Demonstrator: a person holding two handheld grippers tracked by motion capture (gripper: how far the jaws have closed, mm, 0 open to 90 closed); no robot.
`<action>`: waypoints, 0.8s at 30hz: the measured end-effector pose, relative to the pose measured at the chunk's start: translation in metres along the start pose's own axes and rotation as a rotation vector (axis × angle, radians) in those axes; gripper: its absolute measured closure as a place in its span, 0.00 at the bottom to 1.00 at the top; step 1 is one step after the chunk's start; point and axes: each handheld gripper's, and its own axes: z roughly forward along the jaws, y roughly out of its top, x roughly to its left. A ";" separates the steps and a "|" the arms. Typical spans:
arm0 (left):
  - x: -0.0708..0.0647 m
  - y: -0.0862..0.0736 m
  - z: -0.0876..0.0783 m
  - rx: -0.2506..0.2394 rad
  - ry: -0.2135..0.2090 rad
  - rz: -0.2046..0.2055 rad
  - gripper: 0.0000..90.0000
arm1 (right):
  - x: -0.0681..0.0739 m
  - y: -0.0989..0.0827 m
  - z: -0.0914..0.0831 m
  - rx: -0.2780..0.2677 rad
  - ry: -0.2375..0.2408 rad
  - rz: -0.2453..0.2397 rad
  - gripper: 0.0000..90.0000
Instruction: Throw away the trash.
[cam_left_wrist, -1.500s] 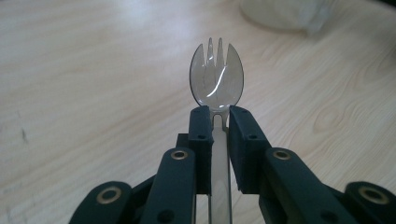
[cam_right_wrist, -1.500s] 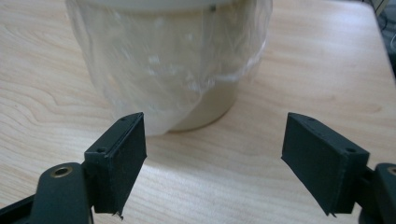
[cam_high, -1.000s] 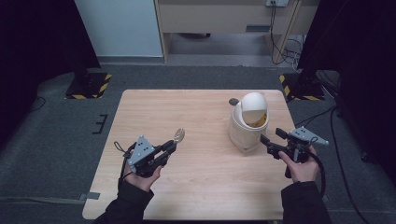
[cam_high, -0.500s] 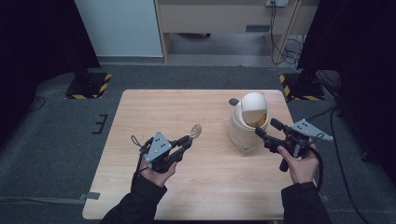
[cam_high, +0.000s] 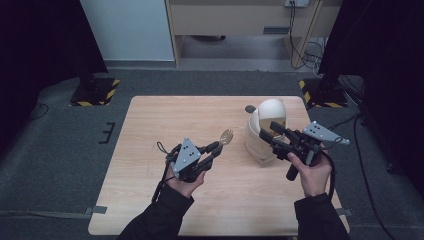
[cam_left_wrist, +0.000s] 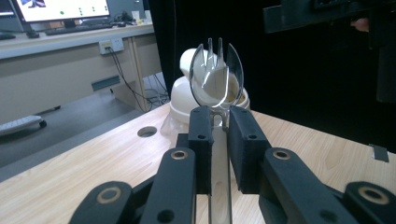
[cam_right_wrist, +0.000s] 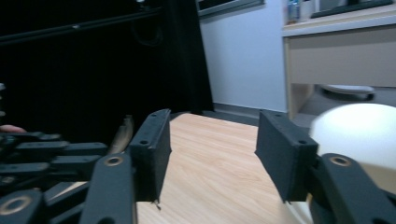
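A clear plastic spork (cam_high: 226, 135) (cam_left_wrist: 216, 74) sticks out of my left gripper (cam_high: 216, 148) (cam_left_wrist: 219, 122), whose jaws are shut on its handle; its head points at a white swing-lid bin (cam_high: 264, 116) (cam_left_wrist: 184, 100) standing on the table's right side. My right gripper (cam_high: 266, 134) (cam_right_wrist: 212, 158) hovers in front of the bin's domed lid (cam_right_wrist: 362, 133) and points left. Its jaws have just been closing but still stand apart, with nothing between them. The right gripper view shows the left gripper (cam_right_wrist: 37, 158) and the spork (cam_right_wrist: 121, 133) at its left edge.
The wooden table (cam_high: 150, 120) has a small round hole (cam_high: 250, 108) (cam_left_wrist: 147, 131) just behind the bin. Grey carpet surrounds it, with a desk and cables at the back and dark curtains on both sides.
My left gripper has carried the spork rightward toward the bin. My right gripper has risen and shifted left in front of the bin's lid, and its jaws have narrowed.
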 end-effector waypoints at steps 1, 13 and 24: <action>-0.001 0.001 0.002 0.001 -0.001 0.005 0.88 | 0.002 0.000 0.001 0.002 0.014 0.004 0.54; -0.020 0.000 0.024 -0.005 -0.008 0.024 0.88 | 0.011 -0.004 0.014 0.016 0.130 0.078 0.62; -0.031 0.004 0.032 -0.021 -0.024 0.032 0.88 | 0.016 -0.014 0.022 0.067 0.167 0.098 0.74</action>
